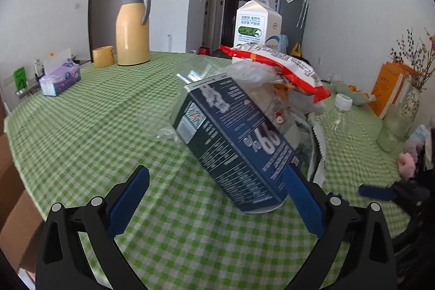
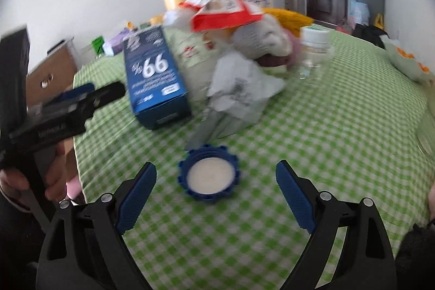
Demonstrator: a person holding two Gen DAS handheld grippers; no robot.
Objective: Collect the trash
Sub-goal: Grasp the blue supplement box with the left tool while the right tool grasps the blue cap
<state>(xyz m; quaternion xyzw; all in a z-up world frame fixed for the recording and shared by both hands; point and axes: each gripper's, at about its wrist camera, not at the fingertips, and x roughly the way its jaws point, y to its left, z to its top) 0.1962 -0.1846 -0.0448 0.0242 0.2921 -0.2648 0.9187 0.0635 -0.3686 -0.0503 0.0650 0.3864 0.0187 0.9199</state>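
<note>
The right claw [image 2: 216, 190] is released, its jaws standing on either side of the blue bottle cap [image 2: 208, 172] on the near worktop [image 2: 326, 127], ready to grasp it. The left claw [image 1: 216, 190], also released, waits near the dark blue carton [image 1: 233, 137] leaning against the trash pile [image 1: 272, 78].

Both grippers gape wide — left gripper [image 1: 216, 182], right gripper [image 2: 216, 178], seemingly empty.
</note>
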